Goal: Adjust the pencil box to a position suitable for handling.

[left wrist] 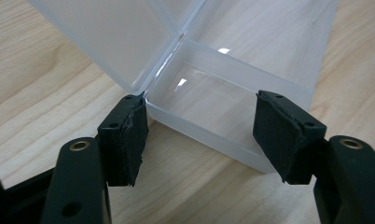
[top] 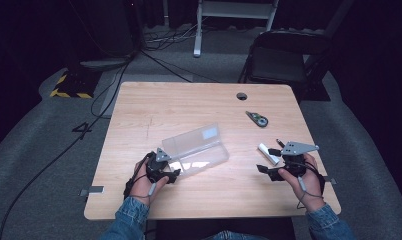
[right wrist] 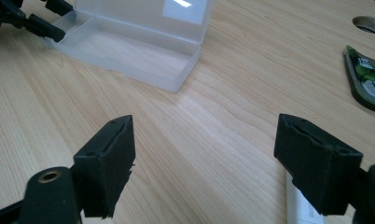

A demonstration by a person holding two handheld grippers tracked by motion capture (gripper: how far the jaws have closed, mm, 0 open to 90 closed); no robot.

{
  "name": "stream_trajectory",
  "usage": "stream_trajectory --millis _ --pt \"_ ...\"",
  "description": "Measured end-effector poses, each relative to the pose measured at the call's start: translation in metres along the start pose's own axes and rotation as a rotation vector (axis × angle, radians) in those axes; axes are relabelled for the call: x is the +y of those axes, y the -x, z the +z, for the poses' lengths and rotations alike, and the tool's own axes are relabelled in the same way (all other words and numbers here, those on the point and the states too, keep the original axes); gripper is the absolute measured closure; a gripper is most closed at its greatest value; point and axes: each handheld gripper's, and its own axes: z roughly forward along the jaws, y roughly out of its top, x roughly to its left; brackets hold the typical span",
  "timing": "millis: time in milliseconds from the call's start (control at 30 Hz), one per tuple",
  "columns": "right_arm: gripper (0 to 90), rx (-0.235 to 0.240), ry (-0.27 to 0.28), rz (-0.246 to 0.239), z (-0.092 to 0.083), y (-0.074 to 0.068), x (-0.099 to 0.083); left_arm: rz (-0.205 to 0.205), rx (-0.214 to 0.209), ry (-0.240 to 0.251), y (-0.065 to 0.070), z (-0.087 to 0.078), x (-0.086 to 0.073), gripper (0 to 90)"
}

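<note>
Denim sleeves enter at the bottom of the high view. Left gripper (top: 175,173) sits at the near left corner of the clear plastic box (top: 199,150), which lies lid-open at mid-table (top: 189,102). Right gripper (top: 266,161) hangs above the right side, just beside a small white item (top: 268,153). A green-and-black tool (top: 257,119) lies farther back, near a round hole (top: 242,96).

Left gripper view: both pads clamp the box (left wrist: 209,100) by its short end wall, one pad (left wrist: 127,135) at the hinge corner, the other at the opposite corner. Box is empty.

Right gripper view: jaws stand apart, released, nothing between them but bare wood. White item (right wrist: 301,205) shows under the right-hand pad. Box (right wrist: 139,51) lies beyond, green-and-black tool (right wrist: 365,77) at the right edge.
</note>
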Motion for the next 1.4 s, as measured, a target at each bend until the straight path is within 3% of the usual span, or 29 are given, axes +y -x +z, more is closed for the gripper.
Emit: stream_trajectory --millis 467,933,1100,1200,1267,1400 --pt "21.2 -0.018 -0.003 0.004 -0.006 0.009 -0.001 0.146 -0.139 -0.002 0.022 0.005 0.003 35.7" --pt "21.0 -0.021 -0.002 0.009 -0.008 0.011 -0.002 0.239 -0.23 0.002 0.037 0.009 0.005 35.7" --pt "21.0 -0.029 0.007 0.014 -0.011 0.013 -0.001 0.254 -0.234 -0.001 0.038 0.009 0.005 34.9" --pt "21.0 -0.031 0.012 0.013 -0.012 0.014 -0.001 0.256 -0.204 0.01 0.037 0.006 0.007 24.1" --pt "20.9 -0.034 0.014 0.016 -0.013 0.015 -0.001 0.222 -0.221 0.059 0.035 0.0 0.01 24.4" --pt "20.9 -0.036 0.017 0.017 -0.014 0.015 -0.001 0.197 -0.225 0.091 0.034 -0.006 0.011 24.5"
